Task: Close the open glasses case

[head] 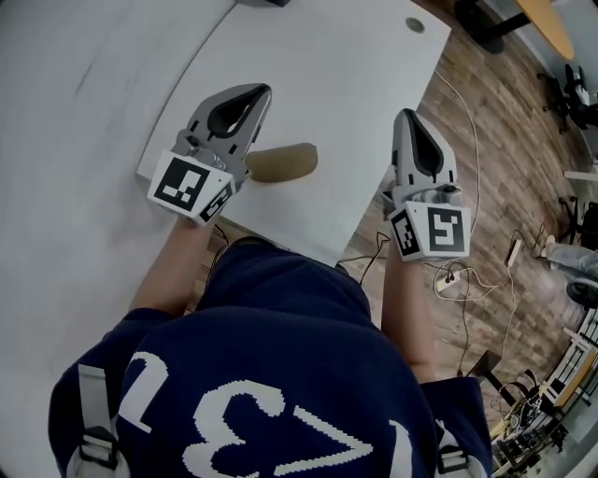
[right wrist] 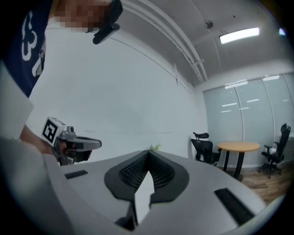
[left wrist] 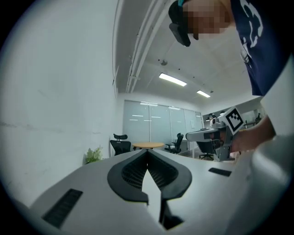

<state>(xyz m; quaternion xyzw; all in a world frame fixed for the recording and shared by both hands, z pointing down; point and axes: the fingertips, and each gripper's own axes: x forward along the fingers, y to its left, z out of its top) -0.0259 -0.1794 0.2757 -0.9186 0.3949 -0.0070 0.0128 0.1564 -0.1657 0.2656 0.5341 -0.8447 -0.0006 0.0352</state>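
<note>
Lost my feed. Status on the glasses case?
Left gripper shut, empty; right gripper shut, empty. Glasses case on table, partly under left gripper. Nothing blocking.

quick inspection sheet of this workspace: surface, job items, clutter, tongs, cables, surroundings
surface: white table, round grommet near its far corner
job's things: tan glasses case near the table's front edge, partly behind the left tongs; cannot tell whether it is open or closed
clutter: nothing seen
grippers: left tongs shut, empty; right tongs shut, empty
cables: white cables and what looks like a power strip on the floor
surroundings: wooden floor, office chairs, round table
</note>
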